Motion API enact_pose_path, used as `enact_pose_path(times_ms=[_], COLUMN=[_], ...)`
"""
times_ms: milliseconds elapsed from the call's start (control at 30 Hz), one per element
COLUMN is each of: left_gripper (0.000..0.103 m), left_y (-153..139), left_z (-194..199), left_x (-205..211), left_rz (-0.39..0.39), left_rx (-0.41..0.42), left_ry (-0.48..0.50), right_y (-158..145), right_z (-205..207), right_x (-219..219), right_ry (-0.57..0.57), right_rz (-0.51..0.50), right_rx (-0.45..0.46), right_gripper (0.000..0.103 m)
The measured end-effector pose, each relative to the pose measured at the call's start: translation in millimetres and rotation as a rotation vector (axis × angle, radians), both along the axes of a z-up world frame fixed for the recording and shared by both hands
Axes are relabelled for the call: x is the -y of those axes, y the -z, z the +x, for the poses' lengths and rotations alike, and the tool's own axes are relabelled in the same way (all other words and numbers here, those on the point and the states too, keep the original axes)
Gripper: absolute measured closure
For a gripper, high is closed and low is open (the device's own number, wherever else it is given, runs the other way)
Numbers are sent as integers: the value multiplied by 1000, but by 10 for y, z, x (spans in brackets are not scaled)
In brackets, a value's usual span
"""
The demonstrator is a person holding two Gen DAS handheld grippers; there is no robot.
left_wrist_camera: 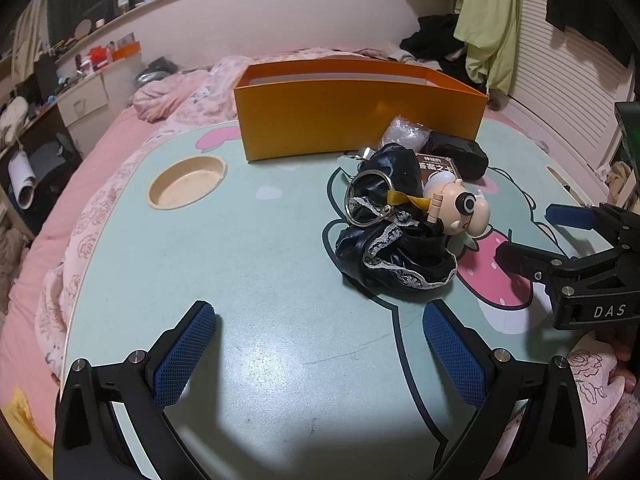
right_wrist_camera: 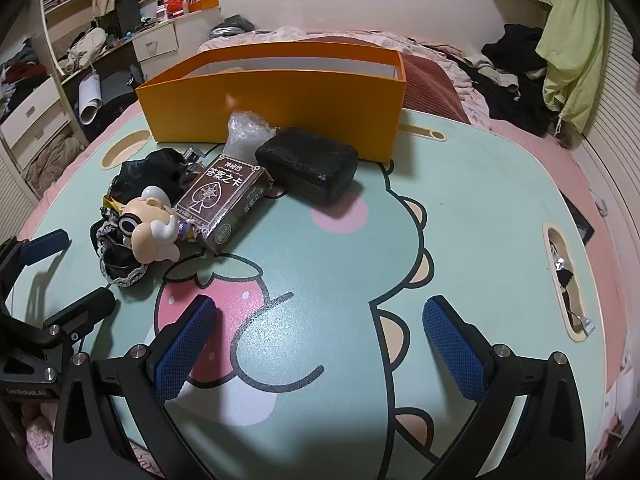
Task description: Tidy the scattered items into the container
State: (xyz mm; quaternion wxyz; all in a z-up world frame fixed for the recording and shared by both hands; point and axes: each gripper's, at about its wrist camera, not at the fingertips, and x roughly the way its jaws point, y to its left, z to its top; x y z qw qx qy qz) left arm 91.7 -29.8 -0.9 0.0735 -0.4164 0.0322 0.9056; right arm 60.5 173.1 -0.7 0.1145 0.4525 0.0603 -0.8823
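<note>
Orange box interior hidden (near wall blocking); both grippers agape, empty.

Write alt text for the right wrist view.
An open right gripper hovers empty over a mint cartoon-print table. Beyond it, a brown card box, black rectangular case and cream doll figure lie before an open orange cardboard box.

Glossy plastic figurine on shiny black lace-trimmed cloth, matt orange cardboard box, smooth printed worktop, metal keyring.
</note>
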Motion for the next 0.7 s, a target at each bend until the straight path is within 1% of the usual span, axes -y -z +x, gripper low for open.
enact_pose_path(times_ms=[700], left_gripper=[0], left_y=[-11], left_z=[47], left_x=[-38], left_rz=[0], left_rx=[-4], left_ry=[26], right_y=[-5], right_z=[-1], right_x=[-11], right_ry=[-4], right_rz=[-1], right_rx=[1], right_gripper=[0])
